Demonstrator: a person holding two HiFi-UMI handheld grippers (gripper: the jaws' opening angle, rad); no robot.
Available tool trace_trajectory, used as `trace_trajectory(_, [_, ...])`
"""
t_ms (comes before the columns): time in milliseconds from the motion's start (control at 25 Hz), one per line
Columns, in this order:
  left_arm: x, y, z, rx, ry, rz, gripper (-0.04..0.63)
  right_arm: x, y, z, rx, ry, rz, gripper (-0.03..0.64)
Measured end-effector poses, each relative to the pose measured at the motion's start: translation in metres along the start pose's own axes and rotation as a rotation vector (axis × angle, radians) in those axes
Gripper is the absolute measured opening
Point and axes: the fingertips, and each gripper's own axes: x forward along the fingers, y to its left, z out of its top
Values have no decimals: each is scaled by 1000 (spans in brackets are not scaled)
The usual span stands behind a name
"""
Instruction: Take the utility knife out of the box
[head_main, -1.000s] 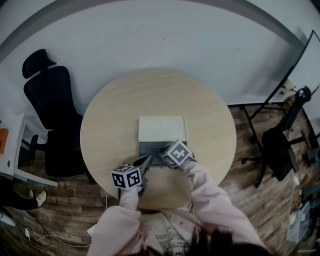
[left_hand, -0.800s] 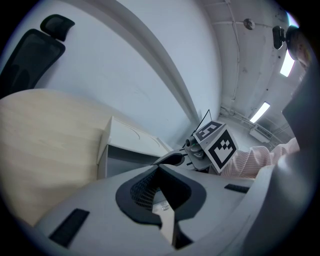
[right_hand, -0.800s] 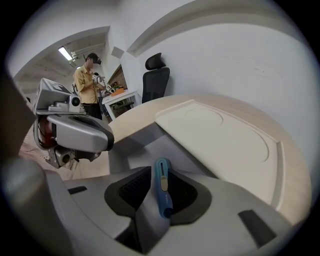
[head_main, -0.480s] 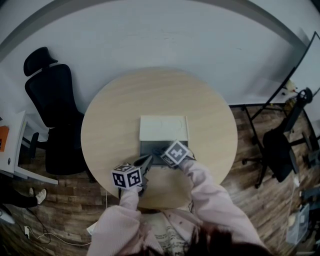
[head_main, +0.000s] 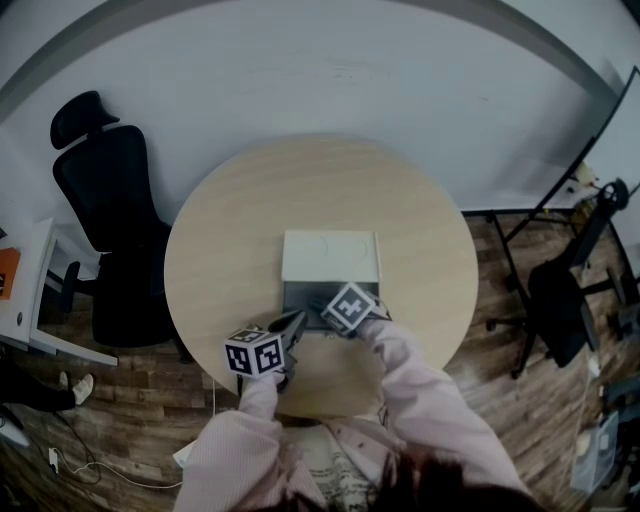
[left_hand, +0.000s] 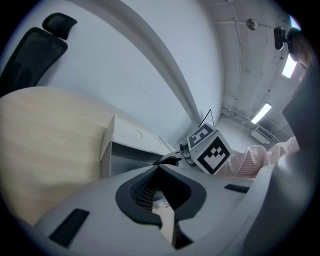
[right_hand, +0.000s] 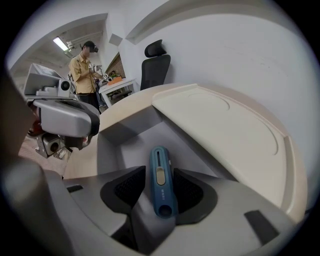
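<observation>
The box (head_main: 300, 297) lies on the round table (head_main: 230, 230) with its grey tray toward me and its white lid (head_main: 330, 255) folded flat behind. A blue utility knife (right_hand: 162, 182) lies in the grey tray (right_hand: 130, 140). My right gripper (right_hand: 159, 200) reaches down into the tray with the knife between its pads; its jaws have just been opening, and a gap shows beside the knife. In the head view the right gripper (head_main: 322, 303) is over the tray. My left gripper (head_main: 293, 323) hovers at the box's near left corner, its jaws (left_hand: 160, 172) together and empty.
Behind the table's left side stands a black office chair (head_main: 100, 210), and another chair (head_main: 565, 290) with stands is at the right. A white desk (head_main: 20, 300) is at the far left. A person (right_hand: 85, 70) stands far off in the right gripper view.
The head view barely differs. Both grippers stay at the box's near edge, the right one shifting only slightly.
</observation>
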Motion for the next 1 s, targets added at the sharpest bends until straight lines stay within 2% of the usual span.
trace_trajectory(120, [0, 1, 0, -1, 0, 1, 5, -9, -9, -40, 50, 201, -69, 198])
trace_trajectory(160, [0, 1, 0, -1, 1, 1, 5, -9, -10, -43, 54, 218, -77, 198])
trace_trajectory(240, [0, 1, 0, -3, 2, 1, 5, -2, -3, -22, 25, 120, -35, 198])
trace_trajectory(360, [0, 1, 0, -6, 2, 0, 5, 1, 4, -23, 14, 141, -24, 161])
trace_trajectory(480, [0, 3, -1, -12, 3, 0, 5, 11, 15, -6, -24, 64, 14, 157])
trace_trajectory(560, [0, 3, -2, -15, 2, 0, 5, 11, 18, -9, -17, 87, 21, 155])
trace_trajectory(680, [-1, 3, -2, -17, -1, 3, 5, 6, 10, -23, -28, 159, -28, 148])
trace_trajectory(840, [-1, 5, -3, -26, -6, 6, 5, 11, 25, -16, -29, 106, 46, 141])
trace_trajectory(1000, [-1, 4, -4, -30, -4, 6, 5, 10, 18, -20, -27, 109, 14, 140])
